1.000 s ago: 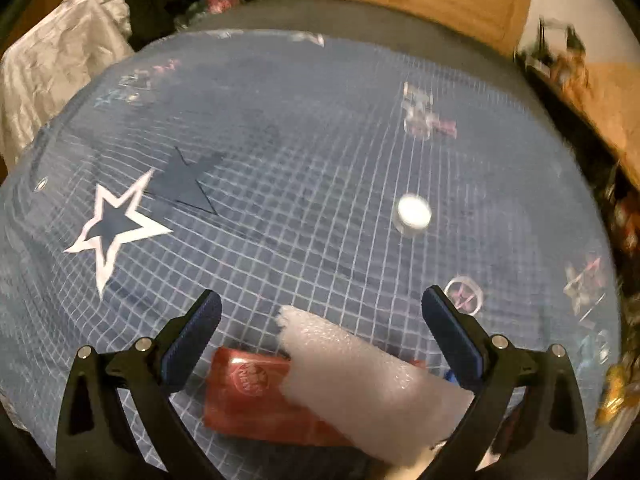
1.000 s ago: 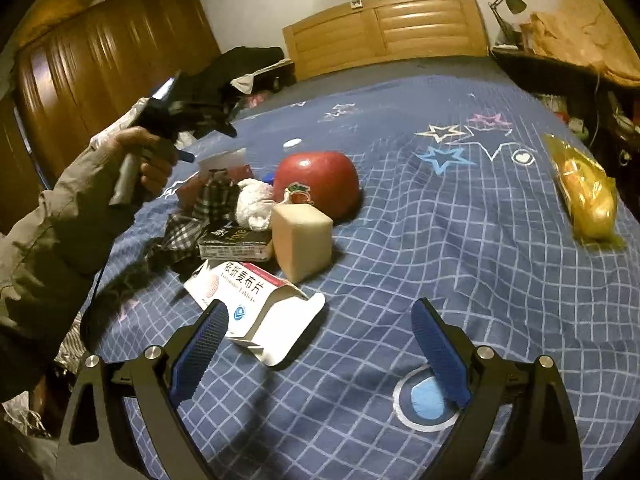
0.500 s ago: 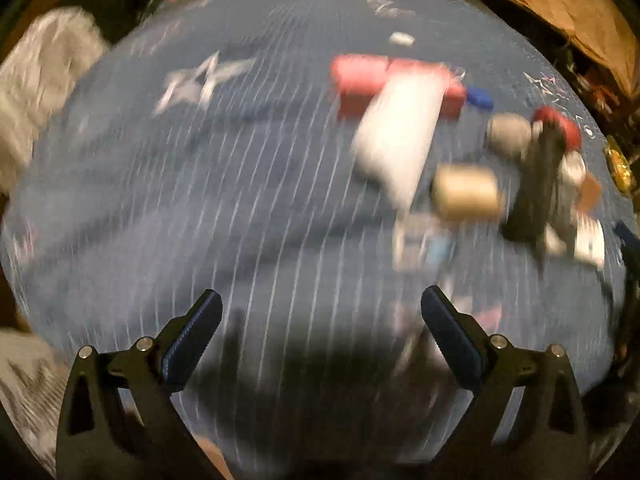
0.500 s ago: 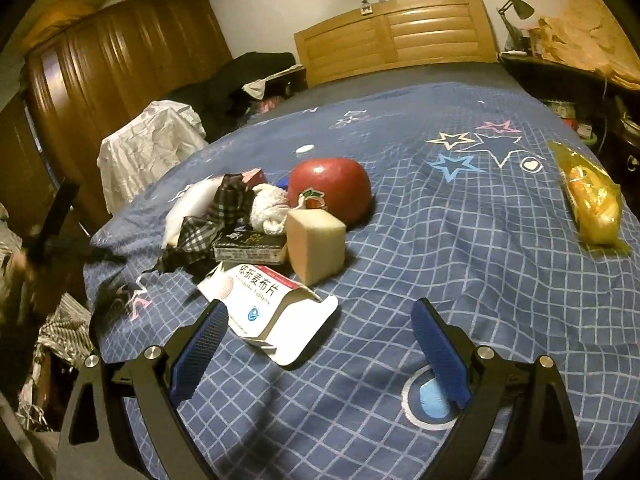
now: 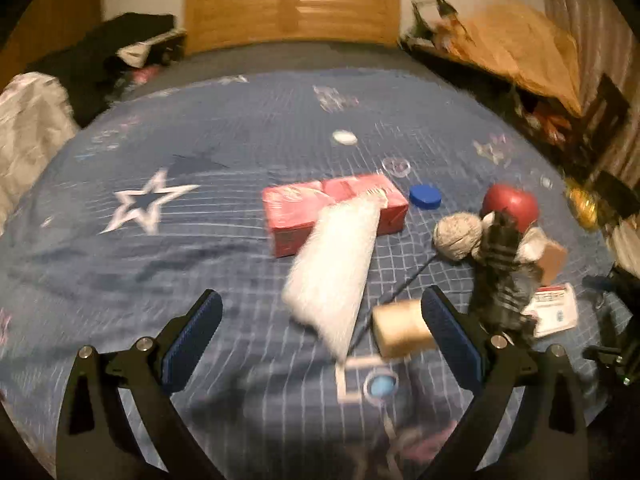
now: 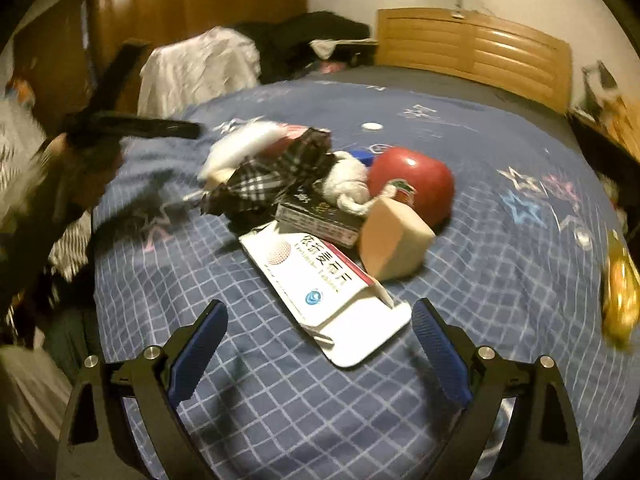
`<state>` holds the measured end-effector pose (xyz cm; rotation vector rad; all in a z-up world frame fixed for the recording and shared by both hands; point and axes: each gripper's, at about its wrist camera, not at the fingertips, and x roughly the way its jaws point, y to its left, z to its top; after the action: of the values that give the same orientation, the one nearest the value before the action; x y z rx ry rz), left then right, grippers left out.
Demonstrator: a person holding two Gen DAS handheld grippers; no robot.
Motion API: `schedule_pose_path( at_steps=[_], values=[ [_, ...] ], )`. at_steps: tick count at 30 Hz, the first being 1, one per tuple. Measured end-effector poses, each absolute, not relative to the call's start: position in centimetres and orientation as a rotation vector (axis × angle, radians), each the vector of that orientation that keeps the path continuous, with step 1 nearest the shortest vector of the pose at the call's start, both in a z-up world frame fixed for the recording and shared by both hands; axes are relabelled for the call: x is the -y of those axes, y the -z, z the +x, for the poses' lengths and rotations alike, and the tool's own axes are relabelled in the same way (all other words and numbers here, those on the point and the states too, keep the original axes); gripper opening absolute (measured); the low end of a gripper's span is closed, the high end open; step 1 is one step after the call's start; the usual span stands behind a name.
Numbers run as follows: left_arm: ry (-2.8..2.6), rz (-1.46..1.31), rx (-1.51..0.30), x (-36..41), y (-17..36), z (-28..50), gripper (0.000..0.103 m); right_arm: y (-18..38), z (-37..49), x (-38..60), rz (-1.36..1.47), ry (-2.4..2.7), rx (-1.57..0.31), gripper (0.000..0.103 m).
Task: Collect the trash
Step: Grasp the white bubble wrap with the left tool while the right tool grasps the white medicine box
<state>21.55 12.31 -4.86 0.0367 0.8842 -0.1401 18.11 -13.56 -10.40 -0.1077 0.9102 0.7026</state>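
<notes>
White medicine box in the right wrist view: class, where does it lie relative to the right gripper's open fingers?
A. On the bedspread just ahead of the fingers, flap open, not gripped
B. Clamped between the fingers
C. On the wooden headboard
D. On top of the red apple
A. The white medicine box lies flat on the blue checked bedspread ahead of the right gripper, whose jaws are spread wide with nothing between them.

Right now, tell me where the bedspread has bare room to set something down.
Free: the stretch around the white star, left of the red pack, and the checked area between the red apple and the yellow bag. Crowded: the pile around the white medicine box.
</notes>
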Motion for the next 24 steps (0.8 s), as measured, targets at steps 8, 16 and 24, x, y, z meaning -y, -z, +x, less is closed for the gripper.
schedule_pose_path(
  at_steps=[8, 16, 24],
  values=[
    [0.224, 0.014, -1.025, -12.4, 9.0, 26.9, 0.056, 12.8, 21.6, 12.1, -0.151, -0.784, -1.064, 0.067],
    [0.231, -0.058, -0.926, -14.3, 6.5, 23.4, 0.047, 11.2, 18.6, 13.2, -0.149, -0.733, -0.999, 0.060],
    [0.193, -0.049, -0.923, -14.8, 4.8, 14.4, 0.048, 8.9, 10.8, 18.9, 0.049, -0.377, -1.042, 0.061]
  ],
)
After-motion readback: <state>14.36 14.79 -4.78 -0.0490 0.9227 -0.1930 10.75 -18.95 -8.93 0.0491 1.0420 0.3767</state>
